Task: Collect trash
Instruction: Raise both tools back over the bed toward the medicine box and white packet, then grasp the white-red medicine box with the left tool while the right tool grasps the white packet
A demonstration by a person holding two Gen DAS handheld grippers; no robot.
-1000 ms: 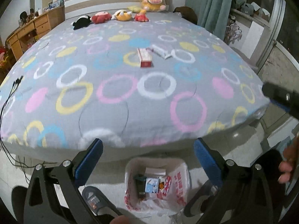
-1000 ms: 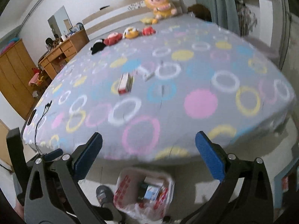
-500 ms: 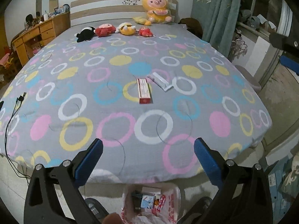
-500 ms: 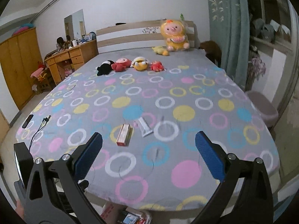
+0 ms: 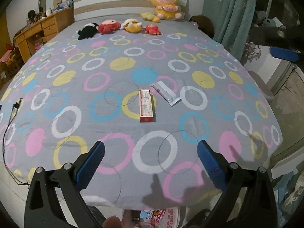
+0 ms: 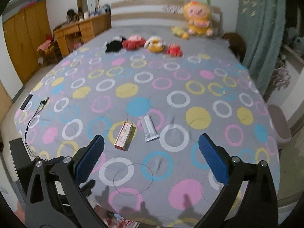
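A long red and pink box [image 5: 146, 105] lies on the grey ringed bedspread [image 5: 95, 79], with a silver foil wrapper [image 5: 166, 93] just to its right. Both also show in the right wrist view, the box [image 6: 124, 136] and the wrapper [image 6: 150, 128]. My left gripper [image 5: 151, 163] is open and empty over the bed's near edge, short of the box. My right gripper [image 6: 151, 156] is open and empty, also short of both items. A white and red trash bag [image 5: 157, 216] with cartons in it sits on the floor below the bed edge.
Several plush toys [image 5: 131, 25] and a big yellow doll [image 5: 166, 4] line the headboard end. A black cable [image 5: 11, 117] lies at the bed's left edge. A wooden desk [image 5: 39, 32] stands left, green curtains [image 5: 233, 15] and a stool [image 6: 279, 121] right.
Both grippers have risen from looking at the floor bag and moved forward over the bed. The box and wrapper now lie closer ahead. Both stay open.
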